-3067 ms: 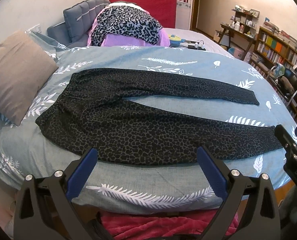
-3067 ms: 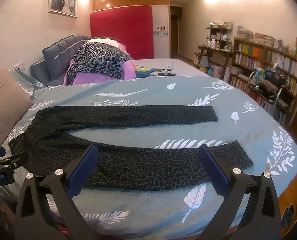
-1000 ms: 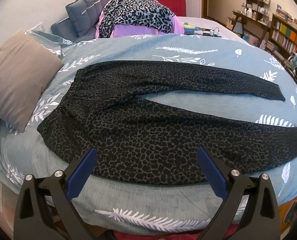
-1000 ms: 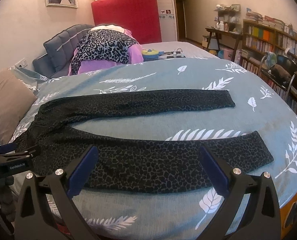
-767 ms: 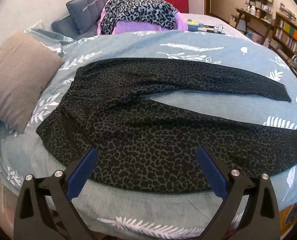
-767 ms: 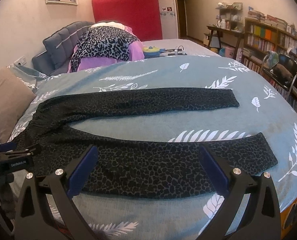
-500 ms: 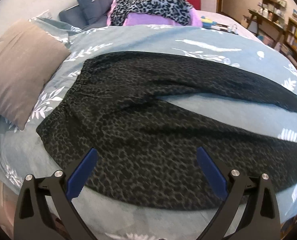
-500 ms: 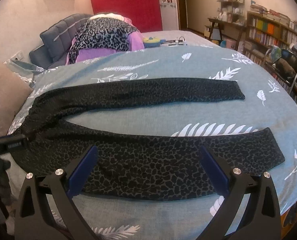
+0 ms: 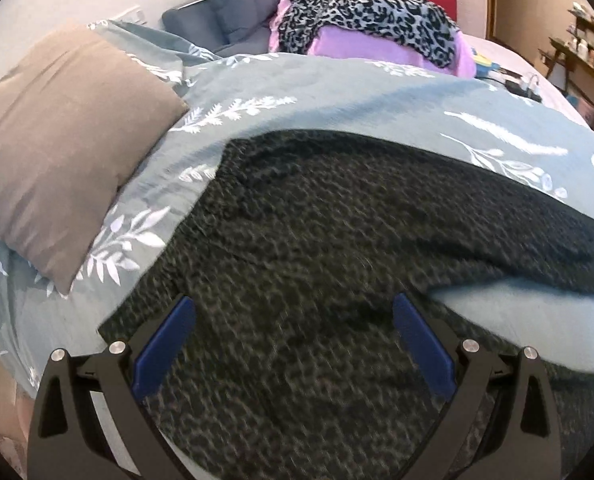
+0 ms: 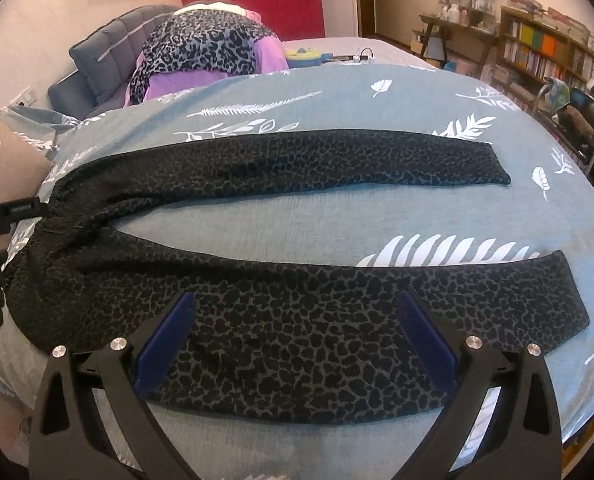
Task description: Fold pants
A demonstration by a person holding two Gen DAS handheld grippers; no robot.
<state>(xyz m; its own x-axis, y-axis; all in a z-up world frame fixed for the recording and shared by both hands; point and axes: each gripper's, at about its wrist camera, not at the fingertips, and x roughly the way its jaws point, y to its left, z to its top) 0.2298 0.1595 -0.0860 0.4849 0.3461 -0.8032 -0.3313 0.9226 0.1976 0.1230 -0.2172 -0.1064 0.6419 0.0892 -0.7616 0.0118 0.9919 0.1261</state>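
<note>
your left gripper (image 9: pixel 293 320) has its blue fingers (image 9: pixel 165 340) spread wide, hovering low over the waist end of the pants (image 9: pixel 337 240), nothing held. your right gripper (image 10: pixel 295 318) is just as wide and empty above the near leg. the pants (image 10: pixel 277 320) lie flat on the blue leaf-print duvet (image 10: pixel 337 92), legs splayed apart toward the right, waistband beside the brown pillow (image 9: pixel 57 140). a leopard-print pile (image 10: pixel 201 48) sits beyond.

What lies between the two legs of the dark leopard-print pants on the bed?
Only bare teal bedspread with white leaf prints lies between the legs of the dark leopard-print pants; the right wrist view shows it clearly.
</note>
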